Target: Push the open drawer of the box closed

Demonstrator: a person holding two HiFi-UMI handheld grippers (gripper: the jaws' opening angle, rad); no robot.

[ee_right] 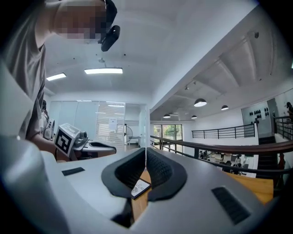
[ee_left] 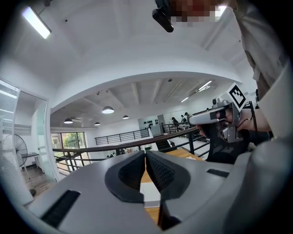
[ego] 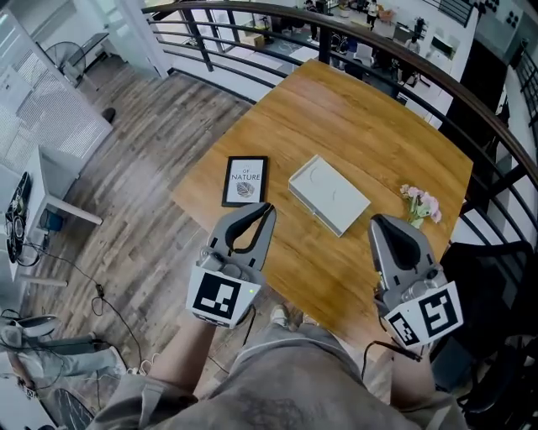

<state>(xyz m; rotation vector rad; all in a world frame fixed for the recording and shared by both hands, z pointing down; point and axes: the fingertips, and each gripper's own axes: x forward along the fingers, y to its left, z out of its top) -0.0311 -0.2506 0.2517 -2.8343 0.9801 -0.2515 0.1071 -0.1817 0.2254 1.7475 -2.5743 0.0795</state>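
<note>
A flat white box (ego: 329,195) lies in the middle of the wooden table (ego: 378,126); from above I cannot make out how far its drawer stands out. My left gripper (ego: 269,207) hovers over the table's near-left edge, a little left of the box, its jaws shut with nothing between them. My right gripper (ego: 375,219) is held at the near right of the box, also shut and empty. In the left gripper view the tips (ee_left: 145,153) meet, with a white patch of the box (ee_left: 149,195) below them. The right gripper view shows its tips (ee_right: 146,151) touching.
A black-framed print (ego: 245,180) lies left of the box, also seen under the right gripper's jaws (ee_right: 139,187). Pink flowers (ego: 421,203) stand at the table's right edge. A dark railing (ego: 353,25) curves behind the table. Wooden floor lies to the left.
</note>
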